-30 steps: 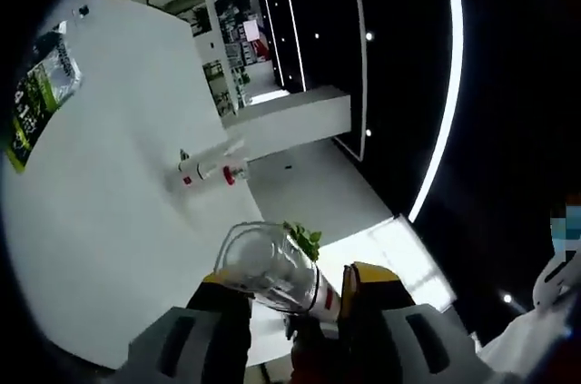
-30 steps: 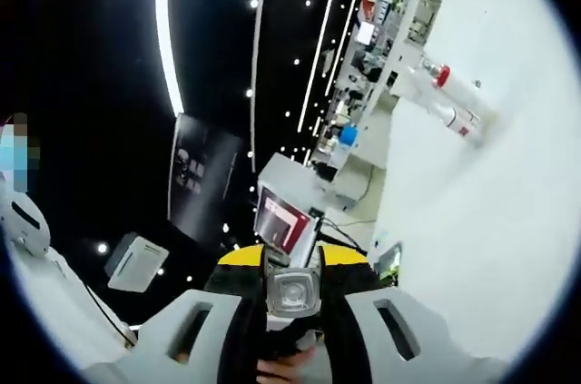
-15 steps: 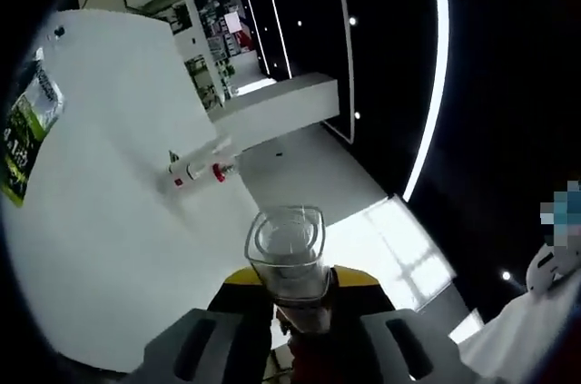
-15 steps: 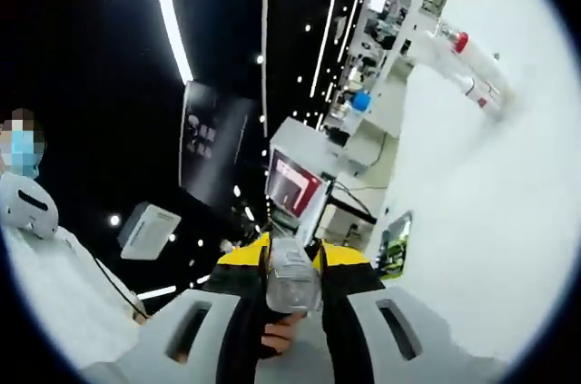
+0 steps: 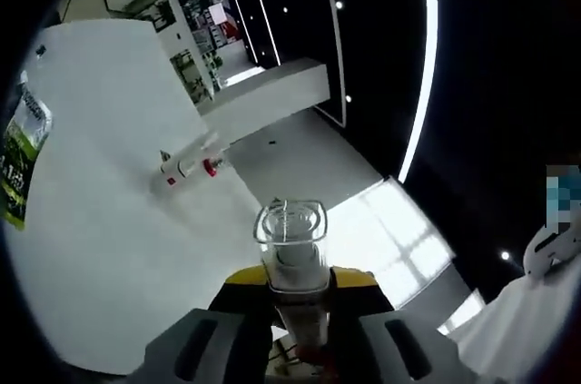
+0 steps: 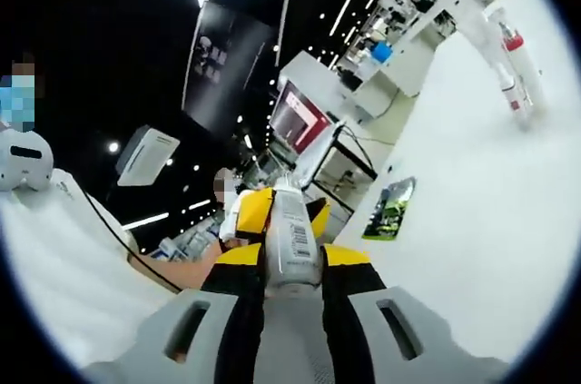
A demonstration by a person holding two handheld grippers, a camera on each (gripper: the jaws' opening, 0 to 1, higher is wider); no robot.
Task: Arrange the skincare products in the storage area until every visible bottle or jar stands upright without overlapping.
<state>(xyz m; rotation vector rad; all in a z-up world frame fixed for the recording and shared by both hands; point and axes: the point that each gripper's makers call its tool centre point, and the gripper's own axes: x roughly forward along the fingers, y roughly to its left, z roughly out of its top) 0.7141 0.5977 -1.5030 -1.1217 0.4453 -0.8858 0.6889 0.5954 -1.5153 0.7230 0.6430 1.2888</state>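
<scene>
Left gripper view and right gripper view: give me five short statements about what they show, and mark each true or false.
1. The left gripper is shut on a clear bottle. True.
2. The right gripper is open with nothing in it. False: its jaws are closed on a barcoded bottle.
3. A white bottle with a red cap rests on the white table, apart from both grippers. True.
4. A green packet lies on the table. True.
5. The clear bottle rests on the table. False: it is held in the left gripper, up off the table.
</scene>
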